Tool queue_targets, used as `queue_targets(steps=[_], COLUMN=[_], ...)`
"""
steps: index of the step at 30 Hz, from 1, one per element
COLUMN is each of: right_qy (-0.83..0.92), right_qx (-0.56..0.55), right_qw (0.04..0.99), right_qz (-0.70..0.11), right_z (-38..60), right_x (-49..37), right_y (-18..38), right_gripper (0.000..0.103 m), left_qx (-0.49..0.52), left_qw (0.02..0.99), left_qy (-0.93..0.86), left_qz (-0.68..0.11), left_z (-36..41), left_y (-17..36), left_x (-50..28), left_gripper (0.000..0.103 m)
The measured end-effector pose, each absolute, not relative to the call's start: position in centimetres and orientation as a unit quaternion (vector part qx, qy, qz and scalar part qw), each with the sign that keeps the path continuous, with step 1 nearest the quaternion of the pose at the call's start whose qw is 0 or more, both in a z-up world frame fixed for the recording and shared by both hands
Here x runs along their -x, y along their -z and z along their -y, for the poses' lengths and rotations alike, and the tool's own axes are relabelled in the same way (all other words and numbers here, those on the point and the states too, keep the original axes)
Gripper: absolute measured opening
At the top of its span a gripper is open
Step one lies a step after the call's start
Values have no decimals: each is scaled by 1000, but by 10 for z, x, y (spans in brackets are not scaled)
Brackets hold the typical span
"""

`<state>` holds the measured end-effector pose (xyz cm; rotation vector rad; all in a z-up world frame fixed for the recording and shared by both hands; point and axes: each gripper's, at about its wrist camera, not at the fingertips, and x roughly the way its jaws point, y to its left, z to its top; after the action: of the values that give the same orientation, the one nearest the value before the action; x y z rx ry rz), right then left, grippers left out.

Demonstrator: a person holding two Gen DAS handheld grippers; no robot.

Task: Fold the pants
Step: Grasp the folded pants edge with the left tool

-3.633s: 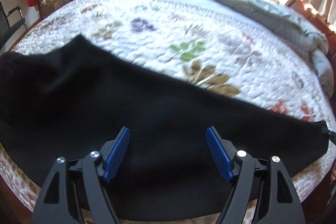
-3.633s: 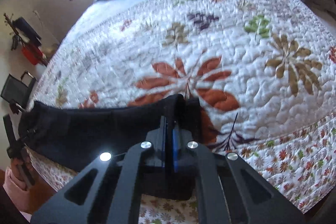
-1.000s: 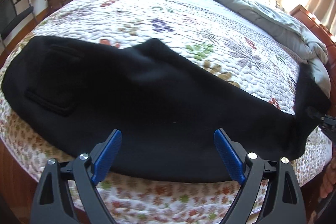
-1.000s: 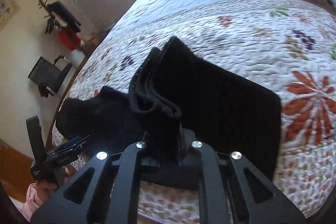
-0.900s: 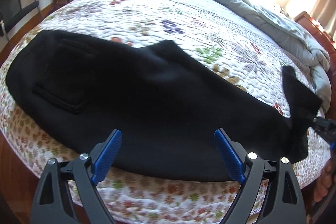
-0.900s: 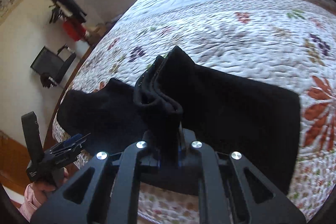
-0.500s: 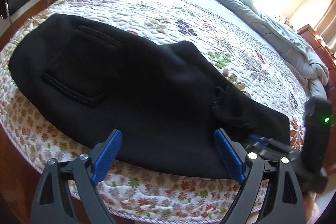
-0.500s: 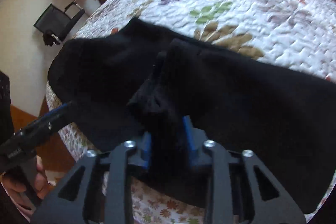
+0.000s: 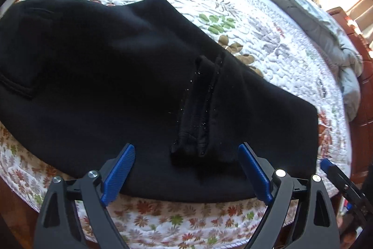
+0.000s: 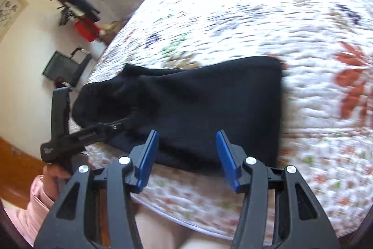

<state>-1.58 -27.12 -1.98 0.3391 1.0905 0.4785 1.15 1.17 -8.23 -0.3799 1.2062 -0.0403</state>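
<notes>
The right wrist view is blurry, so the white quilted bedspread with coloured leaves (image 10: 256, 15) looks smeared. The black fleece pants (image 9: 116, 85) lie folded over near the bed's edge. The left gripper (image 9: 186, 169) and right gripper (image 10: 187, 155) are both wide apart, holding nothing. Only the left view shows the leg cuffs (image 9: 198, 123).

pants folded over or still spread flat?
Folded over once: the black pants show the leg cuffs lying on top of the upper half, on the quilt.
</notes>
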Motion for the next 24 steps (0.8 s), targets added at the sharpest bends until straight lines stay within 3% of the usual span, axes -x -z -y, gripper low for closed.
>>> queue_targets(steps=[9,11,12,14,20,24], right_qy=[-184,-185,-185,-185,-219,-242], right_qx=[-210,-215,-218,-224,-246,-242], right_qw=[814,813,813,813,804,786], right_qz=[-510,-508,-507,-505,-495,-516], right_z=[321,324,326,329,326,305], right_x=[21,21,20,17,12,5], right_y=[41,42,42,43,38,51], right_gripper=[53,53,54,54,54,54], left_qx=[216,203,198,214,188,199], left_qw=[789,797,799,800,836,820], left_qy=[57,32,20,28,1,-7], left_qz=[-572,-568,-567,-559,-515,-537], left_z=[8,7,5,-3,-25,-39], left_y=[91,91,91,90,62,83], left_x=[-26,-25,-25,-23,-8,-9], left_gripper=[87,57,32,23,19,20])
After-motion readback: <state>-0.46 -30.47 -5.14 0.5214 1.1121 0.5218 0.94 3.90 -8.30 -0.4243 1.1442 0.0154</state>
